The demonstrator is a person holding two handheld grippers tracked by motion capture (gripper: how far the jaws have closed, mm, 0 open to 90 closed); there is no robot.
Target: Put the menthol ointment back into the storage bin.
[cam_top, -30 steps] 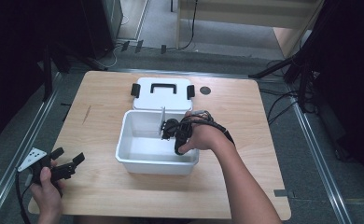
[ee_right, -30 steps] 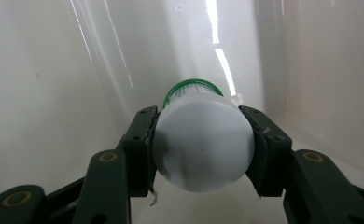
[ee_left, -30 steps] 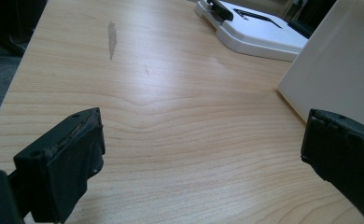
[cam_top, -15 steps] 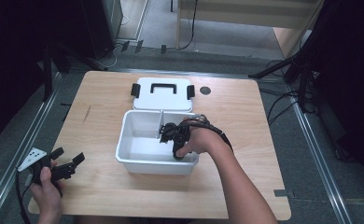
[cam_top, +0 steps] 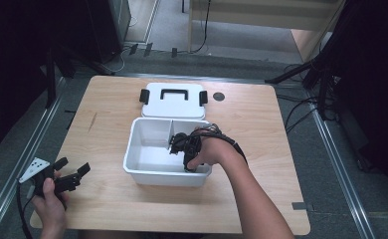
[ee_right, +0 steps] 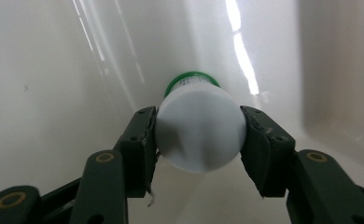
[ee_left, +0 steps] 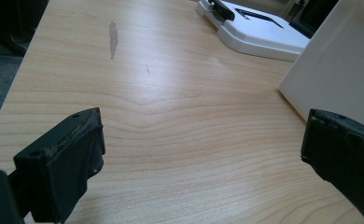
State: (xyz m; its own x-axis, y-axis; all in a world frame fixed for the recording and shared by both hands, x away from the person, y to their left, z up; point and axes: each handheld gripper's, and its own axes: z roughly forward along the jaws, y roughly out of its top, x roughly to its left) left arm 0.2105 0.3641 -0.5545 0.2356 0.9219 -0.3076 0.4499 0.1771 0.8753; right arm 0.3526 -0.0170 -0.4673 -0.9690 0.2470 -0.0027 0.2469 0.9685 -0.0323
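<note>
A white bottle with a green cap lies between the pads of my right gripper, base toward the camera. The jaws have just eased open slightly, but both pads still press on its sides. In the high view my right gripper reaches down into the right compartment of the white bin, and the hand hides the bottle there. My left gripper hovers over the table's front left corner, open and holding nothing. Between its spread jaws I see bare wood.
The bin's white lid, with a black handle and side latches, lies flat just behind the bin. A small black round spot sits to the lid's right. In the left gripper view the bin wall and the lid are at the right.
The right hand has shifted a little toward the bin's near wall and lower inside it. The left hand and its gripper have stayed put.
</note>
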